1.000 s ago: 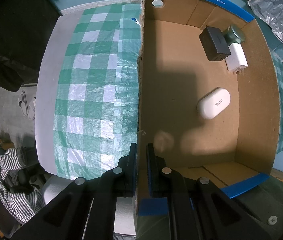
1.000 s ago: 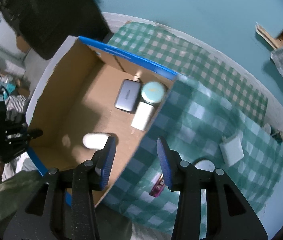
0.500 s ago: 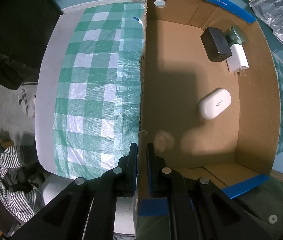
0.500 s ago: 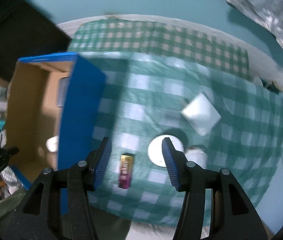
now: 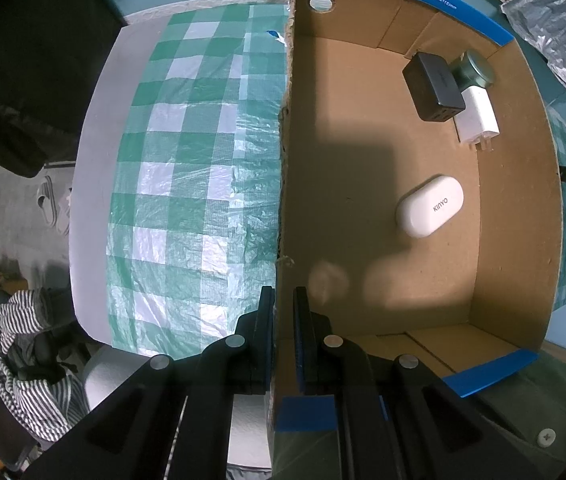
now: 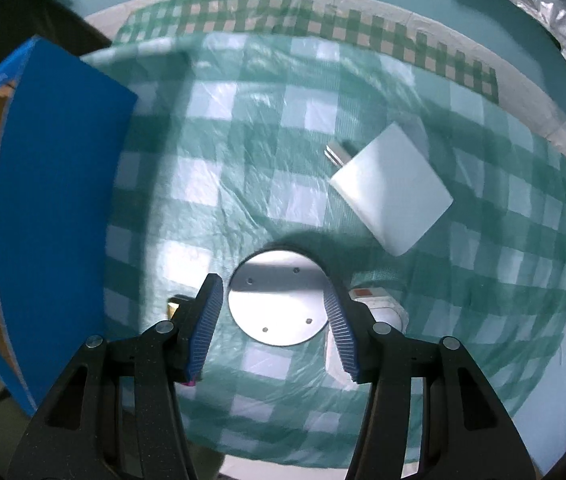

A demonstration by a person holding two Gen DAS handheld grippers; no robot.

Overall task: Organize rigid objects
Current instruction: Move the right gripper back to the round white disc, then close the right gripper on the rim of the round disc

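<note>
Right gripper [image 6: 273, 312] now lower over the round white disc [image 6: 279, 298], opening jaws either side, not touching.

Matt cardboard box [image 5: 383, 184], glossy tablecloth [image 5: 187, 184]

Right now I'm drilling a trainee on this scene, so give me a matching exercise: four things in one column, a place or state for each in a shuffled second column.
1. white oval case
2. left claw
3. round white disc
4. flat white adapter

A. between the opening right claw fingers
B. on the checked cloth, beyond the disc
C. on the cardboard box floor
D. shut on the box wall

Pairs: 1-C, 2-D, 3-A, 4-B
</note>
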